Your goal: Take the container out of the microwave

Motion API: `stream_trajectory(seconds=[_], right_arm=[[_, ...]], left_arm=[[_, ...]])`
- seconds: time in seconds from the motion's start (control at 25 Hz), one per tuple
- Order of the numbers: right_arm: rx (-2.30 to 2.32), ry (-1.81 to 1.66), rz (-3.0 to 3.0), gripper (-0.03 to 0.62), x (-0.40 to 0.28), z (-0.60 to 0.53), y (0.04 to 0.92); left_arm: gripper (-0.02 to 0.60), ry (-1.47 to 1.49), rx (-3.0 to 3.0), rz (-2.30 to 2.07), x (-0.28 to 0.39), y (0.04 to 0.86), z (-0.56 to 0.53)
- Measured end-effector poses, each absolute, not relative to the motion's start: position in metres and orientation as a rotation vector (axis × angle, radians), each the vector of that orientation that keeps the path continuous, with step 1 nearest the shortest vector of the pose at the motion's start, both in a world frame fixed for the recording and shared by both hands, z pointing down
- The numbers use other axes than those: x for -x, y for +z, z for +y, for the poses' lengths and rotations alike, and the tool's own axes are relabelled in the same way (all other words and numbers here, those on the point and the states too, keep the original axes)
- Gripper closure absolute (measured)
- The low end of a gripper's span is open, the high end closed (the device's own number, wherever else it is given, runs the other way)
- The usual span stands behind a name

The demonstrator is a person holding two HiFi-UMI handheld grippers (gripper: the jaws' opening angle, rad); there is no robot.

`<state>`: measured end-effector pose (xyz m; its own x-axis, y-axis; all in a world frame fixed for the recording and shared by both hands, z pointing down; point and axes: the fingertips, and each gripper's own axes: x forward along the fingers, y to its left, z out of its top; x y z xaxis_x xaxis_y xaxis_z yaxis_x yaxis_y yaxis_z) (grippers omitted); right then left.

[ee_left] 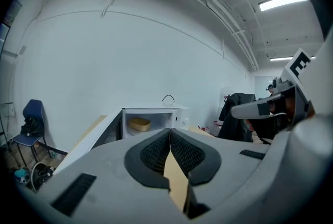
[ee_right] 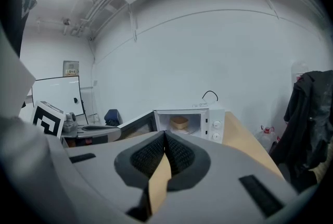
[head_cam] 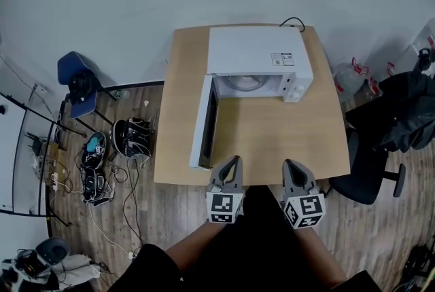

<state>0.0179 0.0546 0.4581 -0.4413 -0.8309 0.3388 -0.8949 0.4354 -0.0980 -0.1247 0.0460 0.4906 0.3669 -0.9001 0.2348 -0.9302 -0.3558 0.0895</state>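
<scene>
A white microwave [head_cam: 258, 63] stands at the far end of a wooden table [head_cam: 272, 141], its door [head_cam: 204, 122] swung wide open to the left. Inside sits a tan container [ee_left: 139, 124], which the right gripper view also shows on the turntable, as the container [ee_right: 179, 122]. My left gripper [head_cam: 234, 160] and right gripper [head_cam: 289, 165] hover side by side over the table's near edge, well short of the microwave. In both gripper views the pads meet at the tips, left gripper [ee_left: 170, 130] and right gripper [ee_right: 165, 133], with nothing between them.
A blue chair [head_cam: 76, 83] and a heap of cables and shoes [head_cam: 102, 161] lie left of the table. A black office chair draped with a dark coat [head_cam: 387, 134] stands at the right. Water bottles [head_cam: 353, 77] sit on the floor behind it.
</scene>
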Motion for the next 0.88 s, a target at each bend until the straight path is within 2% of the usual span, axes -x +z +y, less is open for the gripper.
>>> stream_trajectory(seconds=[0.88], right_arm=[[-1.434,0.463,-2.449,0.534,-0.044,-0.135,0.489]], left_arm=[[0.569,0.318,-2.351,-1.729,0.098,0.544,-0.148]])
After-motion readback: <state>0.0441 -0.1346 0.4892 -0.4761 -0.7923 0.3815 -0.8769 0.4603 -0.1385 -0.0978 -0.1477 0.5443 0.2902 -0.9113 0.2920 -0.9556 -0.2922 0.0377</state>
